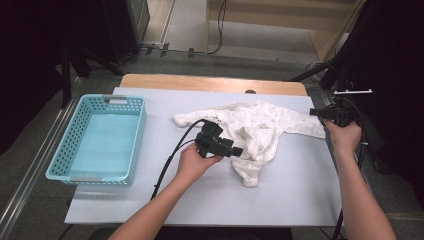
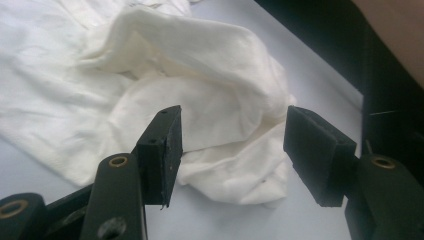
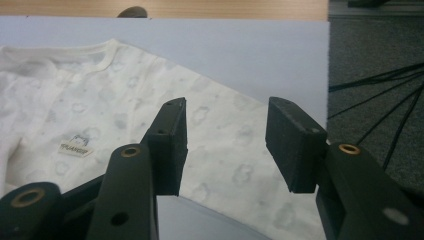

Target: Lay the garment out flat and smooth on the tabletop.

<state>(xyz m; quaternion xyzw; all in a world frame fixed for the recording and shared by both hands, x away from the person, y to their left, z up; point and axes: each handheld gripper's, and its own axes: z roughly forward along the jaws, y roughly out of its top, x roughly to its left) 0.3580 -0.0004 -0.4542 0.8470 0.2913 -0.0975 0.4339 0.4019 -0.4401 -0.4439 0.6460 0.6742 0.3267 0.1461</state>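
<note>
The left hand-held gripper lies level in the person's left hand, pointing across the tabletop at the lower, crumpled part of the white baby garment. Its jaws stand about half open with nothing pinched; in the left gripper view the bunched cloth lies just beyond the pads. The right hand-held gripper is held at the tabletop's right edge, pointing inward at the garment's sleeve end, its jaws also about half open and gripping nothing; in the right gripper view the cloud-printed fabric lies flat under and past them. A light blue plastic basket stands empty at the left, well apart from the garment, which lies spread near the middle with its sleeves out
</note>
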